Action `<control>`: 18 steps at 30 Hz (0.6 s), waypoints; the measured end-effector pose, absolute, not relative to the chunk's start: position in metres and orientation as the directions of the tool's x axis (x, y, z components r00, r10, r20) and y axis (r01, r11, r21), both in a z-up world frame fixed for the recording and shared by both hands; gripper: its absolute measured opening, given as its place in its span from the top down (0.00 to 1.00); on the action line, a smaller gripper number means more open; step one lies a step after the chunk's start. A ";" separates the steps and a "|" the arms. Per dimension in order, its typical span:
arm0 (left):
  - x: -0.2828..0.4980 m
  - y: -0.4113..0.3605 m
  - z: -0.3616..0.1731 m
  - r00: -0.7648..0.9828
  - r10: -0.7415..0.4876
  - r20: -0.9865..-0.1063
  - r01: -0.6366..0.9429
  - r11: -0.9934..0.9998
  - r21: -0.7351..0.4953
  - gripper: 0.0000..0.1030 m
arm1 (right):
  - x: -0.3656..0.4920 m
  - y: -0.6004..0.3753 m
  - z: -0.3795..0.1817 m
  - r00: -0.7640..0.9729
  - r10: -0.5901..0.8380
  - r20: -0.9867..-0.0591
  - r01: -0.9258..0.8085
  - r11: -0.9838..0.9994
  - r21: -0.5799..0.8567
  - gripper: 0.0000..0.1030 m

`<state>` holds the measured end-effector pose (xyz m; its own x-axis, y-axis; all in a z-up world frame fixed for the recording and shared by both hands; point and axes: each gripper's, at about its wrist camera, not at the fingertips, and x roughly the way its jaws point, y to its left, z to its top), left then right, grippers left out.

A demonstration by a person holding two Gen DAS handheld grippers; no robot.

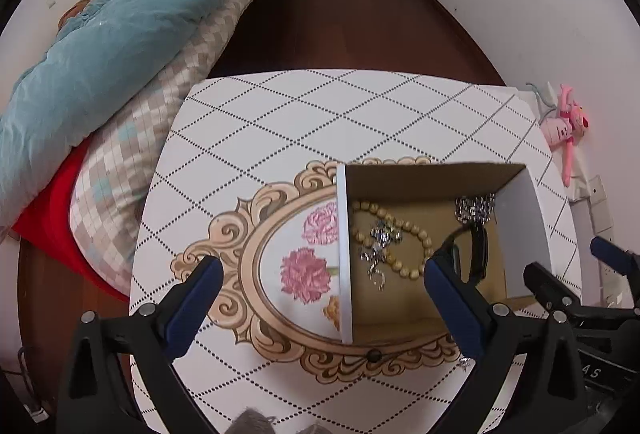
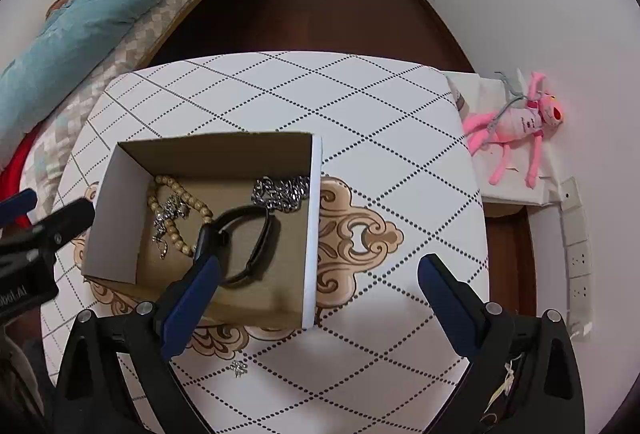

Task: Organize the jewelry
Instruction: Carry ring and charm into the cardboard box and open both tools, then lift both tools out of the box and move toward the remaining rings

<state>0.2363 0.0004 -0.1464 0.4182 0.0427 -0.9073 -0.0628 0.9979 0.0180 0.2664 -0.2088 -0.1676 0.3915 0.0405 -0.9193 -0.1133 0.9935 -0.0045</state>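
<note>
One small silver trinket [image 2: 239, 368] lies loose on the bench [image 2: 280, 94], just outside the near wall of the cardboard box [image 2: 310, 226] that holds the other jewelry. It sits nearest the right hand-held gripper [image 2: 318, 304], below its left finger; both the right and the left hand-held gripper [image 1: 322, 308] gape wide and empty.

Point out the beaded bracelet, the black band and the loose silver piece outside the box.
beaded bracelet [image 1: 425, 243], left wrist view, right-hand arc of beads
black band [image 2: 262, 242], right wrist view, right side of loop
loose silver piece [image 2: 239, 368], right wrist view, its middle
</note>
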 end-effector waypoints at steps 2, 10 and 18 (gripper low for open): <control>0.232 -0.001 -0.147 0.420 0.047 -0.906 -0.067 0.998 0.021 0.00 | 0.264 -0.208 -0.166 0.400 0.030 -0.916 -0.107 0.994 -0.014 0.00; 0.214 -0.005 -0.132 0.455 0.029 -0.890 -0.061 0.998 0.002 0.00 | 0.252 -0.210 -0.143 0.453 0.015 -0.892 -0.087 0.996 -0.028 0.00; 0.187 -0.003 -0.099 0.522 0.031 -0.852 -0.067 0.998 -0.005 0.00 | 0.225 -0.216 -0.112 0.520 0.025 -0.854 -0.071 0.997 -0.014 0.00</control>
